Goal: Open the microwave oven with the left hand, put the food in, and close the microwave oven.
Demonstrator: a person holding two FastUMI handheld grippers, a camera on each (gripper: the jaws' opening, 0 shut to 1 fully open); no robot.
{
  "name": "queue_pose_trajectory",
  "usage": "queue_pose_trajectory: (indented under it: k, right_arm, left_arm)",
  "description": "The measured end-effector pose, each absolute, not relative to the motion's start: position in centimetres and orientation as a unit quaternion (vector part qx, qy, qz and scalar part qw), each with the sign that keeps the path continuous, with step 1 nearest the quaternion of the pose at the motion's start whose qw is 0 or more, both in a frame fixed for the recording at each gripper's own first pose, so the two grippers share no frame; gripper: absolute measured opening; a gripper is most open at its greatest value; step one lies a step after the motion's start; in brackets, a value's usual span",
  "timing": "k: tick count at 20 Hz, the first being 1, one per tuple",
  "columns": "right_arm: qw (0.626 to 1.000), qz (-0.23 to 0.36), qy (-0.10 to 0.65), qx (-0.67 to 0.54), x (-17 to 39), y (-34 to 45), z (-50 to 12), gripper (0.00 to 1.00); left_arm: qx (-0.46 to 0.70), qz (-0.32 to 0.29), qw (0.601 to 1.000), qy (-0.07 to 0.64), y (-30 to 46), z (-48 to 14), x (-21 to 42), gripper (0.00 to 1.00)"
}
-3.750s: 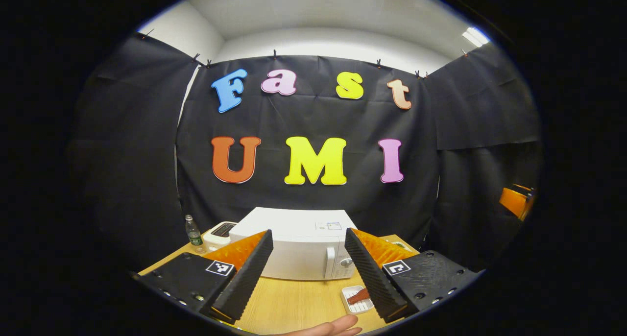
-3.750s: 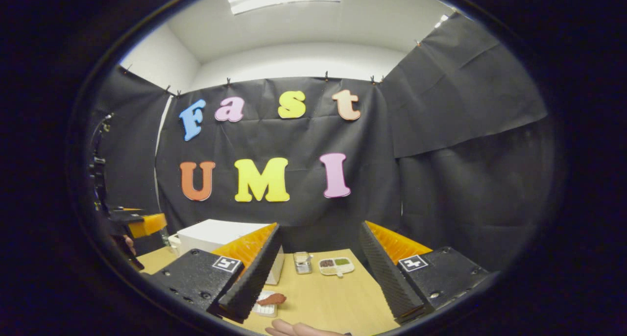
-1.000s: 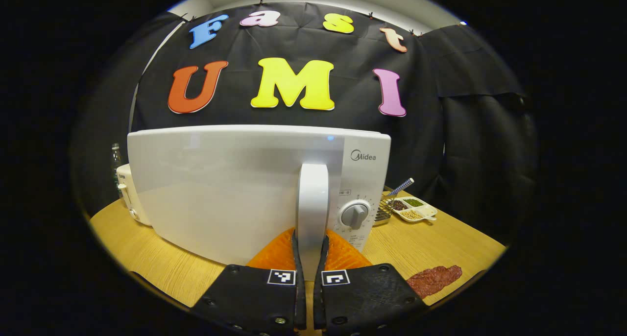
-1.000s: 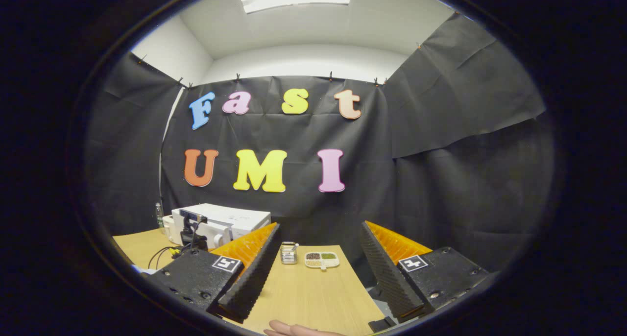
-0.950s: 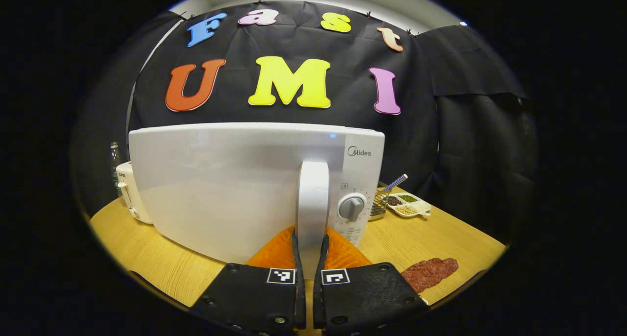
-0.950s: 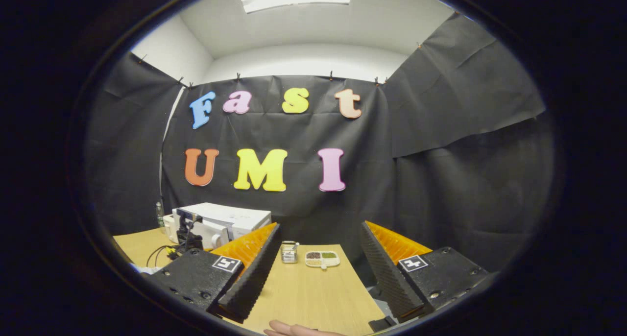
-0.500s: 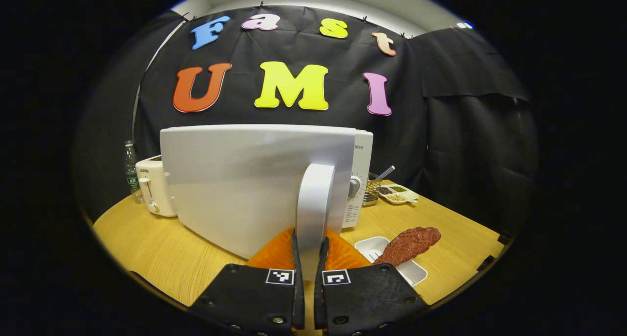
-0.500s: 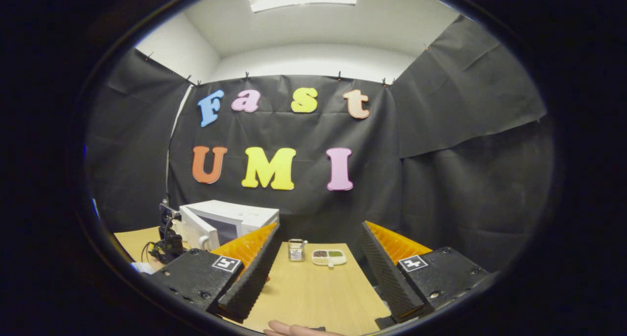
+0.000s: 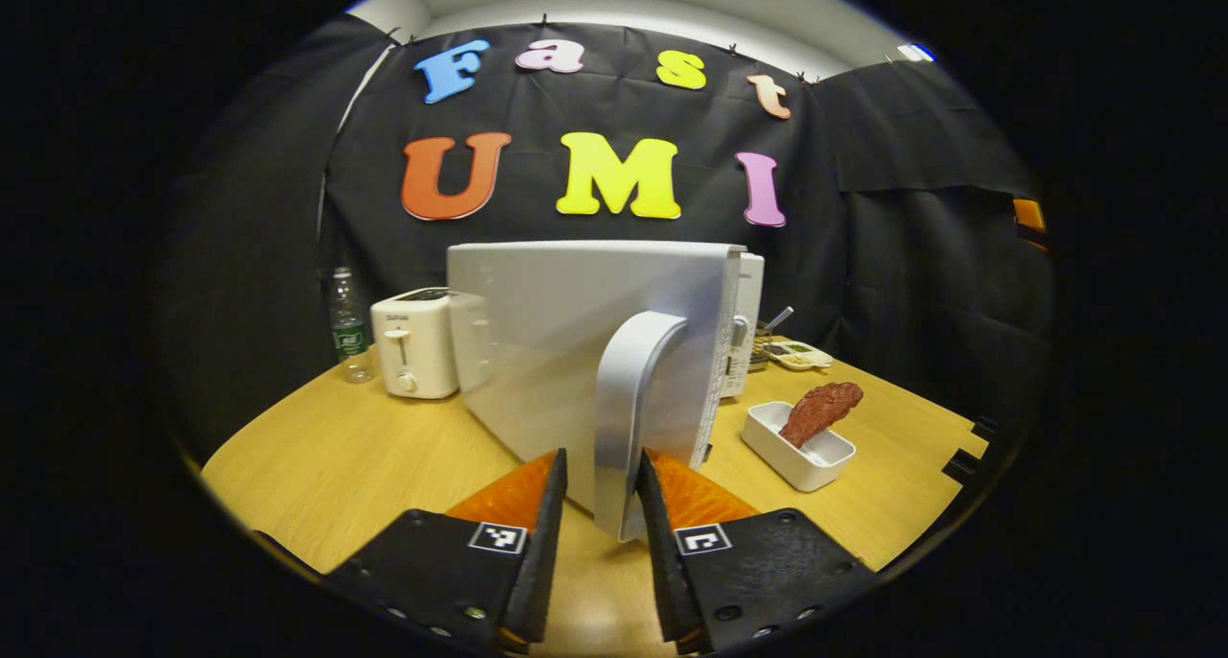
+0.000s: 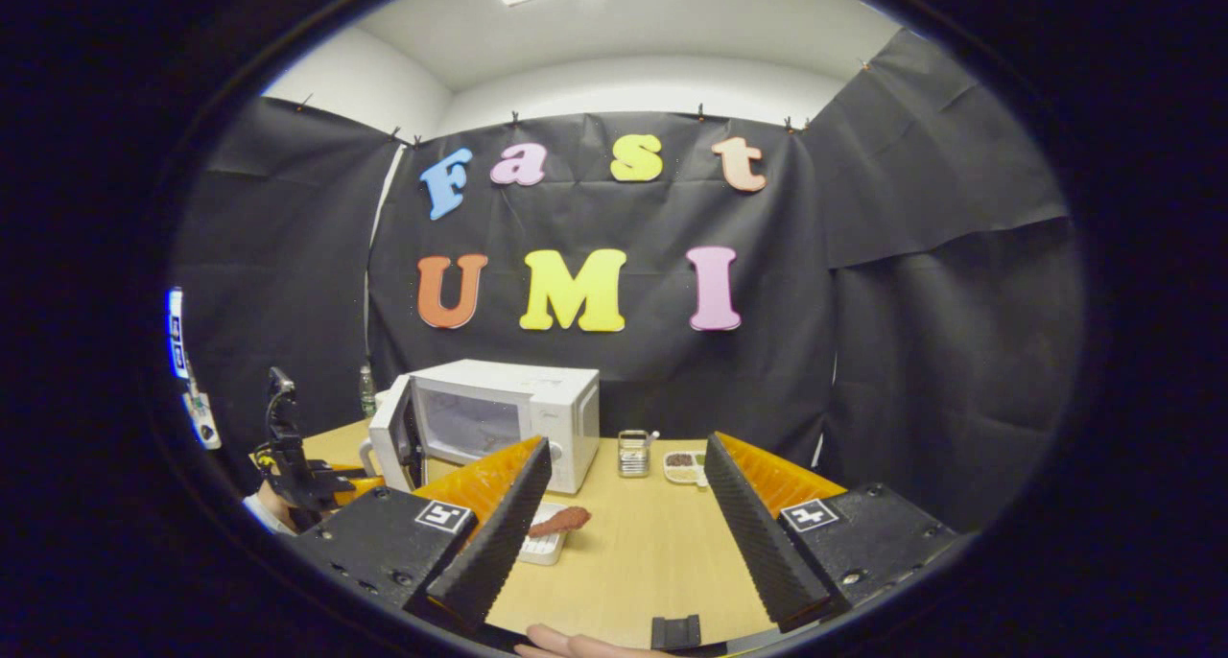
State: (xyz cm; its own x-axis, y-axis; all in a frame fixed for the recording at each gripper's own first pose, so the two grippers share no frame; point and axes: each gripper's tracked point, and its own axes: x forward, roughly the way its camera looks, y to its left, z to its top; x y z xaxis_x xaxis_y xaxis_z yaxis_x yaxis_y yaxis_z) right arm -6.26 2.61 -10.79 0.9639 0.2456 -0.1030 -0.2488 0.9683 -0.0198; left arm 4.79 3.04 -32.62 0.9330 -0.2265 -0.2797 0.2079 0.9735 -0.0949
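**Microwave door swung wide, grip loosening**

The door (image 9: pixel 576 351) has swung well open since a second ago, and the left gripper (image 9: pixel 595 543) now straddles the handle (image 9: pixel 628 418) with fingers parted. The right gripper (image 10: pixel 624 533) hangs open. The food (image 9: pixel 820 409) (soft, likely slippery) leans in its stiff white tray (image 9: pixel 796 452), right of the microwave (image 10: pixel 518 409); the tray rim looks the safer hold.

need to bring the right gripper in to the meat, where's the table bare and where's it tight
Bare wood lies in front of the right gripper, between the white tray holding the meat and the table's right edge. Another bare patch: in front of the toaster, left of the open microwave door. Tight: between the door's edge and the tray.
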Motion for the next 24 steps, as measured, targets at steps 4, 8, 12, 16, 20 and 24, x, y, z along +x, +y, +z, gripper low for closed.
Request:
queue_pose_trajectory:
  k: [4,8,12,16,20,24]
  right_arm:
    - [0.989,0.136,0.056,-0.026,-6.1,4.5,-11.5,1.0]
    - [0.987,0.139,0.069,-0.031,-5.9,5.8,-12.3,1.0]
    - [0.987,0.137,0.072,-0.037,-5.4,6.0,-12.6,0.94]
    - [0.986,0.138,0.084,-0.051,-3.4,5.9,-13.5,1.0]
    - [0.982,0.14,0.116,-0.052,0.2,6.0,-15.4,1.0]
    - [0.968,0.167,0.181,-0.041,3.8,6.8,-19.0,1.0]
  left_arm:
    - [-0.007,-0.057,0.99,0.129,9.1,-31.3,1.0,0.95]
    - [-0.007,-0.026,0.993,0.117,12.0,-29.9,-1.8,0.94]
    - [-0.029,0.0,0.993,0.117,13.4,-28.7,-4.2,0.94]
    - [-0.04,0.028,0.993,0.109,13.5,-26.2,-5.4,0.94]
    - [-0.067,0.022,0.995,0.074,11.9,-21.2,-5.5,0.94]
    - [-0.053,0.013,0.997,0.063,10.0,-17.7,-3.8,0.94]
